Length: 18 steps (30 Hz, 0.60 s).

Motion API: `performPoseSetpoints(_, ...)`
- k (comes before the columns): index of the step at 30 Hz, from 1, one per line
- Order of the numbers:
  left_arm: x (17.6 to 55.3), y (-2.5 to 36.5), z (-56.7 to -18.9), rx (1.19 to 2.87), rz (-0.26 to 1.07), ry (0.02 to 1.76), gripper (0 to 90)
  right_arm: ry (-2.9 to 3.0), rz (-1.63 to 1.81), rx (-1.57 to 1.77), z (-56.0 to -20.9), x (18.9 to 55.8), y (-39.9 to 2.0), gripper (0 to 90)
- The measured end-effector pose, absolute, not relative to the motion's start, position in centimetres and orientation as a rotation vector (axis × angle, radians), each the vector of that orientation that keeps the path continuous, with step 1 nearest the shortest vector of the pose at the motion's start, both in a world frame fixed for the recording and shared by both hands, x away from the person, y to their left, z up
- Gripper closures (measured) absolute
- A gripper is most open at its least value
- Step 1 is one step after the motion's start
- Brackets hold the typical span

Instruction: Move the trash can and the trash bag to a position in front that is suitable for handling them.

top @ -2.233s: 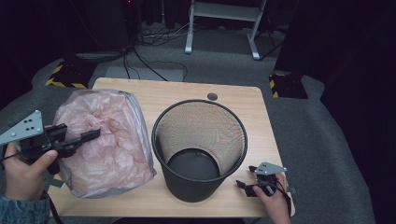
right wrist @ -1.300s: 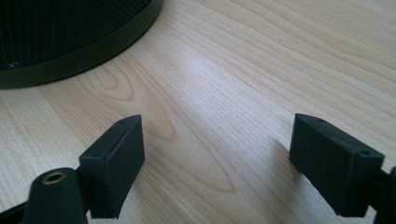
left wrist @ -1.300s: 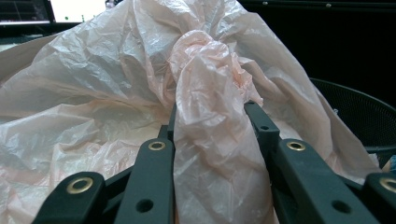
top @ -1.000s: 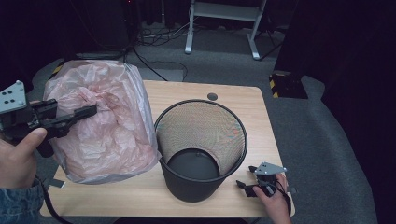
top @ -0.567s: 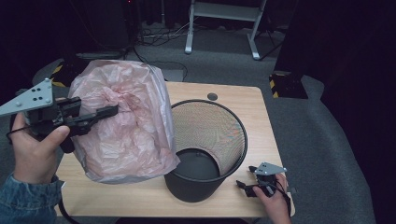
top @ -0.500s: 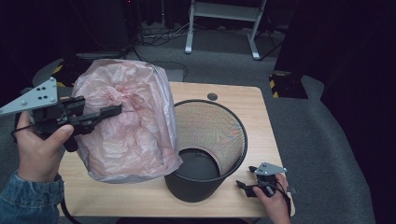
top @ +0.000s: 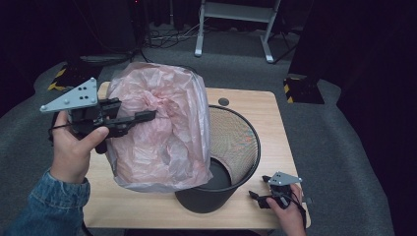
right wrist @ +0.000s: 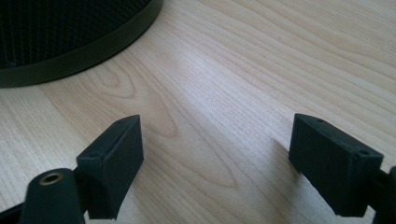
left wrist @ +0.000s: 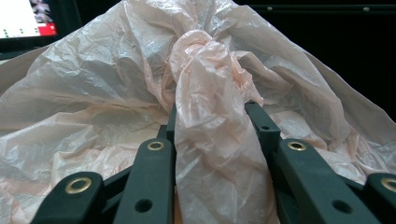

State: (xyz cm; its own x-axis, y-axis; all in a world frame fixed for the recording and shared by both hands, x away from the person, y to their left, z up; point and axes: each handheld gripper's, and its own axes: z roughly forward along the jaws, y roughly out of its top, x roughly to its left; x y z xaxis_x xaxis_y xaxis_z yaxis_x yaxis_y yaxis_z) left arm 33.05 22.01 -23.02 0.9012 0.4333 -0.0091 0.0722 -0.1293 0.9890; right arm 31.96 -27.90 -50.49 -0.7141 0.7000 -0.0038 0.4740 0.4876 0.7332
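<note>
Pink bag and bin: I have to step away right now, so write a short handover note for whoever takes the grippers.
Left gripper: shut on a twisted bunch of the pink plastic bag, holding it in the air, its lower edge overlapping the near-left rim of the black mesh bin.
Right gripper: open, holding nothing, low over the wooden table near the bin's base.
Done: the bag is gripped, off the table and brought up to the bin.
Left: the bag is not yet inside. It probably needs to go over the opening and down; the right gripper could steady the bin.
</note>
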Motion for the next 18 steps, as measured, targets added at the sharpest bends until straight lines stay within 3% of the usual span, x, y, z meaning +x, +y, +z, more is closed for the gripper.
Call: performPoseSetpoints(18, 34.1, 15.1, -22.8, 1.745, 0.253, 0.304, 67.8, 2.436, 1.062, 0.992, -50.5, 31.9, -27.9, 17.6)
